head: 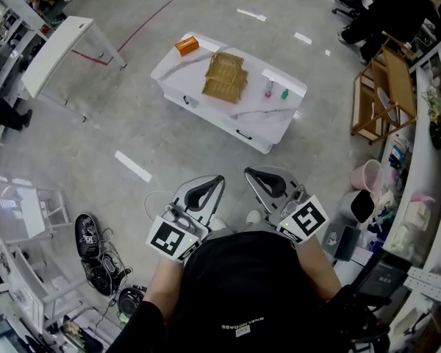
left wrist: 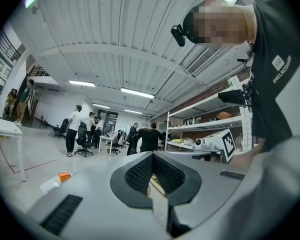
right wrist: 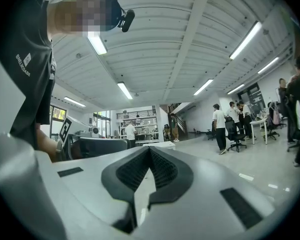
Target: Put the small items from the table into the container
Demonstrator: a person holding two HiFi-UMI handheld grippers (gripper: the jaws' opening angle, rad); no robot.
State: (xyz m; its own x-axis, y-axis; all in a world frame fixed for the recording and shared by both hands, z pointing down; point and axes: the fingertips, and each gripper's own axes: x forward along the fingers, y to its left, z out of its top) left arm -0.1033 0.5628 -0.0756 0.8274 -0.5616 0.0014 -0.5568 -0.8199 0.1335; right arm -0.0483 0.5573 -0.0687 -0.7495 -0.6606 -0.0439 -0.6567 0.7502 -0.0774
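both grippers clenched and empty, well short of the table (head: 228, 94)

left gripper (head: 199, 194) and right gripper (head: 270, 183) sit level at the person's waist, likely a ready stance; basket (head: 224, 77) waits on the table.

The counter (head: 259, 127) in the upper middle of the head view is white with faint grey veining. On it, the woven basket (head: 225, 76) is straw-yellow. The box (head: 186, 46) to the basket's upper left is bright orange. To the basket's right are a pink bottle (head: 268, 88) and a green item (head: 284, 93). The floor (head: 95, 134) is mottled grey, crossed by a red line (head: 143, 25) at upper left. The left claw (head: 217, 179) and right claw (head: 250, 173) are pale grey with black ribbed pads (left wrist: 139, 174), and each bears black-and-white square markers. The bucket (head: 367, 176) at the right edge is pink.
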